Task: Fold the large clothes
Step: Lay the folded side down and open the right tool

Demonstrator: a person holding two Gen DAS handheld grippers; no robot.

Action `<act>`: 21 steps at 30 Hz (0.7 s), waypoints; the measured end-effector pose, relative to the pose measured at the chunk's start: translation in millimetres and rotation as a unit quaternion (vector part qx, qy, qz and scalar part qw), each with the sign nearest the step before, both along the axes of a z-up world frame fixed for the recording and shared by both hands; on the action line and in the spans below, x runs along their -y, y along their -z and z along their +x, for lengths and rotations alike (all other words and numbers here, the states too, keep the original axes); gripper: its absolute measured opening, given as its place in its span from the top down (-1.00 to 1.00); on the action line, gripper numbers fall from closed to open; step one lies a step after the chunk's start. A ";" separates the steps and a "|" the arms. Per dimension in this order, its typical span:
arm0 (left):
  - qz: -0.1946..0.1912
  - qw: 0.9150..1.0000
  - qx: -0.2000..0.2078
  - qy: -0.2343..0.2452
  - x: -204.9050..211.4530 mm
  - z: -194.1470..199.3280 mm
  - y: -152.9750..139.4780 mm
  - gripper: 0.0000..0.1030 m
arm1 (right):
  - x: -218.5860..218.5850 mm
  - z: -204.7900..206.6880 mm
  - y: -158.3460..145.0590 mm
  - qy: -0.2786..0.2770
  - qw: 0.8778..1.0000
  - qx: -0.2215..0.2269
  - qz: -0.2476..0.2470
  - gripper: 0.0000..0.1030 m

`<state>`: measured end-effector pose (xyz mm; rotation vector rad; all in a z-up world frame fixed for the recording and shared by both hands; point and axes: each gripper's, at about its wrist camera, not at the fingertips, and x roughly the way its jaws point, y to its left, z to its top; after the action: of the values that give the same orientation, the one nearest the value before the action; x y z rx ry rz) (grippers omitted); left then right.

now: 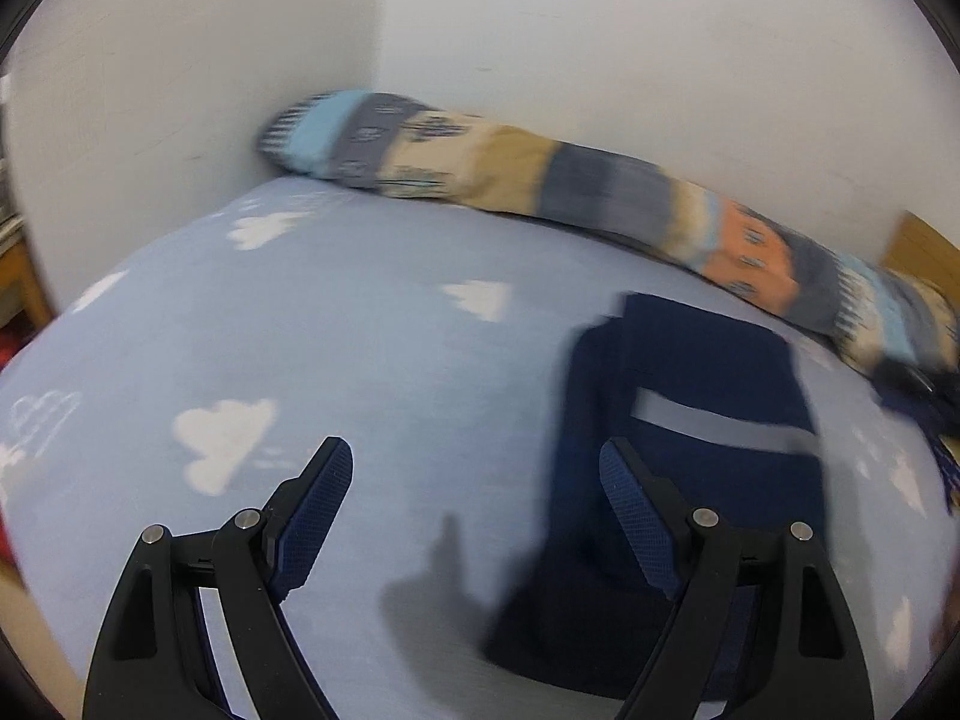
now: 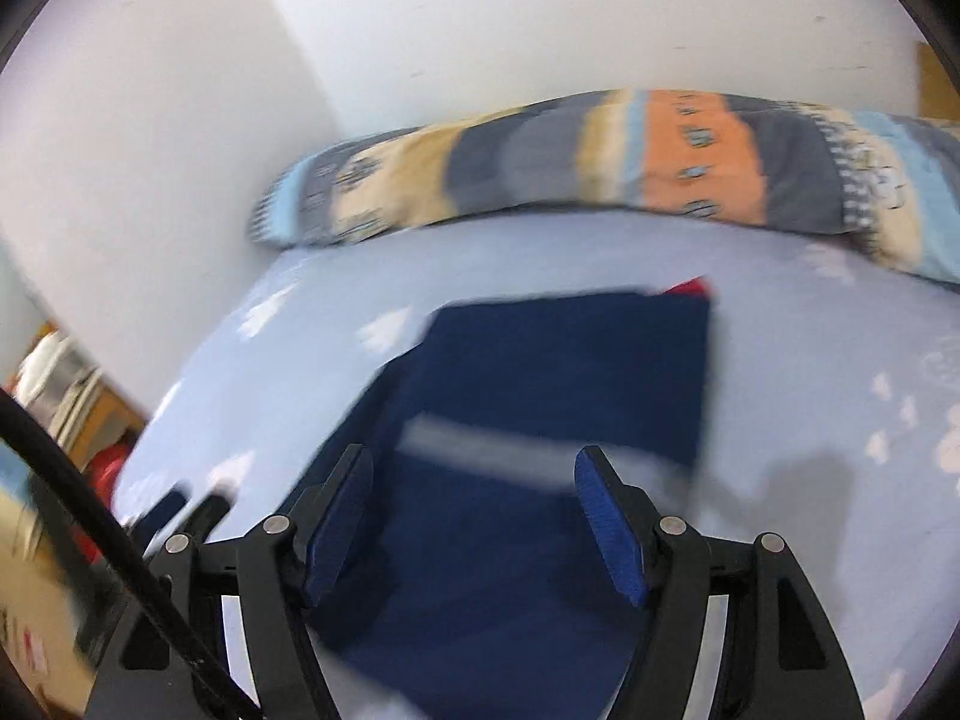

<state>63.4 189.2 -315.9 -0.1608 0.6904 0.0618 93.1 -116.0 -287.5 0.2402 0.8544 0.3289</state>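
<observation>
Folded navy garment is laid on the bed; left tool and right tool are held released above it.

This is a home bedroom: a bed with a pale blue cloud-print sheet fills a white-walled corner, a long striped bolster pillow along its far edge against the wall.

Folded garment: navy blue, one pale grey stripe across, a red bit at its far corner. Bed sheet: light blue, white cloud print. Long pillow: bands of grey, beige, orange, sky blue. Walls: white.
</observation>
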 end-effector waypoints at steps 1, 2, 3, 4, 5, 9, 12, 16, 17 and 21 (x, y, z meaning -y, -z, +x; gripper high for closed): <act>-0.003 1.000 0.000 0.026 11.1 0.1 -0.2 -0.63 | 3.6 14.8 -0.3 0.004 1.000 -0.007 -0.011 -0.44; -0.003 0.999 0.000 0.047 20.3 -0.8 0.1 -0.63 | 3.1 29.2 -0.3 0.011 1.000 -0.010 -0.022 -0.44; -0.003 0.998 0.000 0.070 30.6 -1.6 0.7 -0.63 | 3.9 40.1 0.2 0.016 0.999 -0.012 -0.031 -0.43; -0.006 0.996 -0.002 0.087 39.5 -3.1 2.5 -0.63 | 3.0 63.1 4.0 0.016 0.999 -0.016 -0.036 -0.39; -0.009 0.994 -0.008 0.107 48.0 -2.0 5.6 -0.63 | -0.8 76.7 8.7 0.017 0.999 -0.016 -0.038 -0.38; 0.026 0.989 -0.062 0.134 69.4 10.0 37.8 -0.63 | -3.2 128.7 38.9 0.023 0.997 -0.033 -0.070 -0.19; 0.053 0.982 -0.132 0.121 66.5 22.2 71.7 -0.63 | 0.6 155.1 72.0 0.037 0.991 -0.075 -0.101 -0.12; 0.026 0.979 -0.155 0.131 59.8 25.4 85.2 -0.64 | 25.2 167.1 129.0 0.041 0.982 -0.140 -0.118 0.00; 0.033 0.979 -0.154 0.132 62.8 24.9 85.6 -0.64 | 32.9 166.1 130.6 0.049 0.984 -0.140 -0.095 0.01; 0.031 0.981 -0.136 0.134 66.9 21.0 79.2 -0.64 | 33.1 147.8 96.1 0.062 0.989 -0.115 -0.064 0.05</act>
<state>84.4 122.3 -395.1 0.0039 0.9767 -0.1564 240.9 -149.1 -383.6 0.2131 1.0798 0.1305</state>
